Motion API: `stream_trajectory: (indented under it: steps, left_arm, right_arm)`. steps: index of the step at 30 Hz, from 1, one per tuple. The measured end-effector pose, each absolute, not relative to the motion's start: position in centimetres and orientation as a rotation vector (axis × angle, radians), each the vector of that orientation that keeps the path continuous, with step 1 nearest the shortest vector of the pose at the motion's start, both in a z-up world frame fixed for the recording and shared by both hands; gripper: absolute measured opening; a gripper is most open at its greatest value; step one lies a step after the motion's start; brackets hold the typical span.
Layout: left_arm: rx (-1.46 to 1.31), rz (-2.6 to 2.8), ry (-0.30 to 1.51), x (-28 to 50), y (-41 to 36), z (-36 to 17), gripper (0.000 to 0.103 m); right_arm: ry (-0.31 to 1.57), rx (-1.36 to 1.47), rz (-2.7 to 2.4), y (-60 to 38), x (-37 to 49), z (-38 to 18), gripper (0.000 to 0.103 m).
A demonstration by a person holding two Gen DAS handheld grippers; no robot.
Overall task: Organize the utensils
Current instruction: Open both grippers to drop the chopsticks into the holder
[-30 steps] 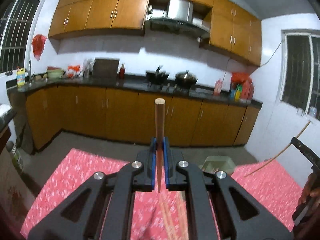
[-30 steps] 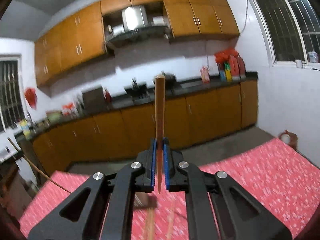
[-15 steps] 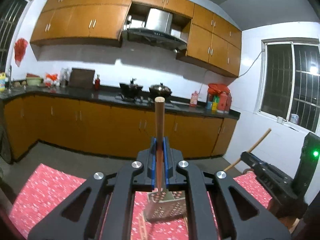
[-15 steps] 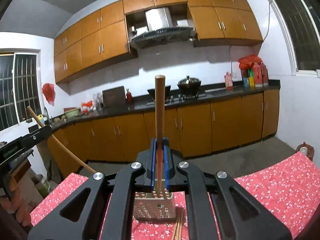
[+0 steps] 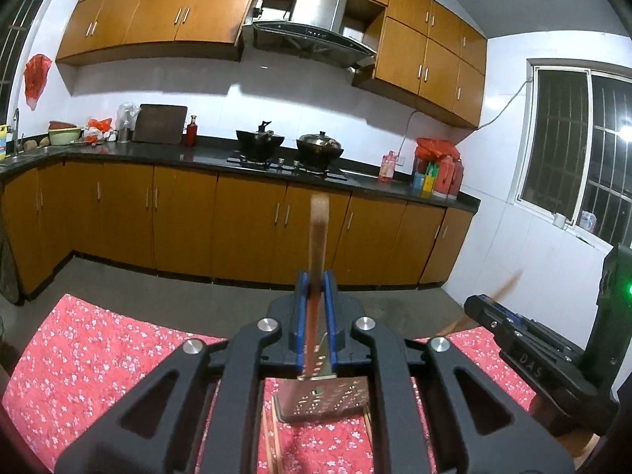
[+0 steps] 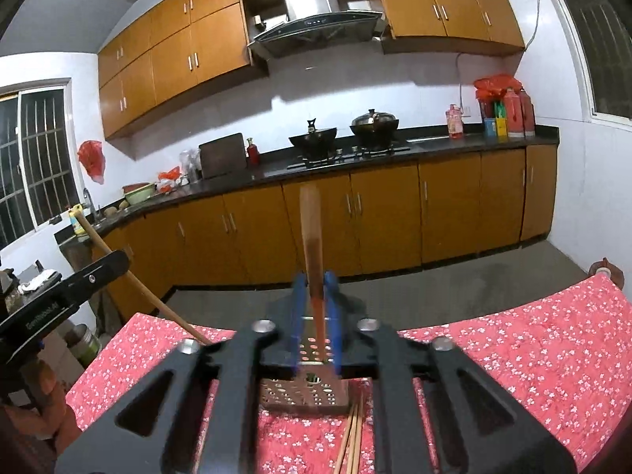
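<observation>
My left gripper point(image 5: 315, 312) is shut on a brown wooden chopstick point(image 5: 317, 237) that stands upright above a perforated metal utensil holder point(image 5: 324, 403) on the red floral tablecloth point(image 5: 98, 363). My right gripper point(image 6: 315, 312) is shut on another wooden chopstick point(image 6: 312, 237), held upright over the same holder point(image 6: 304, 395). More chopsticks point(image 6: 353, 434) lie on the cloth beside the holder. Each gripper shows in the other's view: the right one point(image 5: 525, 351) at the right edge, the left one point(image 6: 59, 304) at the left edge with its stick point(image 6: 130, 276).
The table's far edge drops to a grey floor point(image 5: 177, 284). Behind are orange cabinets point(image 5: 177, 217), a dark counter with two woks point(image 5: 288, 146), bottles point(image 5: 438, 173) and a window point(image 5: 580, 158) at the right.
Both grippers have tipped downward and closed in over the holder, which now sits nearer below the fingers. Both chopsticks are blurred by motion.
</observation>
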State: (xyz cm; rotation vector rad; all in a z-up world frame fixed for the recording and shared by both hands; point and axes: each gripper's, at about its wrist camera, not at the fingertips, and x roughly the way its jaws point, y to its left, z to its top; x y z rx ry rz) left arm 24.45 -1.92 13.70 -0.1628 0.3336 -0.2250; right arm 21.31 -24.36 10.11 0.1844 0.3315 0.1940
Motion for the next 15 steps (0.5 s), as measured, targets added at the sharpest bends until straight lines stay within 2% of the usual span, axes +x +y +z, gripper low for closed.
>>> stream_trajectory:
  steps: [2,6,10,15]
  left_arm:
    - [-0.159,-0.217,0.321,23.9,-1.7,13.9,0.020]
    - [-0.174,-0.204,0.297,22.7,-0.6,14.4,0.022]
    - [-0.200,-0.179,0.282,20.8,1.1,14.4,0.028]
    - [-0.190,-0.105,0.324,18.8,3.6,12.0,0.038]
  right_arm:
    - [0.309,0.186,0.182,-24.6,20.9,10.3,0.047]
    - [0.276,0.191,0.169,-25.4,19.5,11.0,0.047]
    - [0.259,0.200,0.129,-26.7,17.9,10.9,0.047]
    - [0.356,0.196,0.040,-29.1,17.1,7.3,0.048]
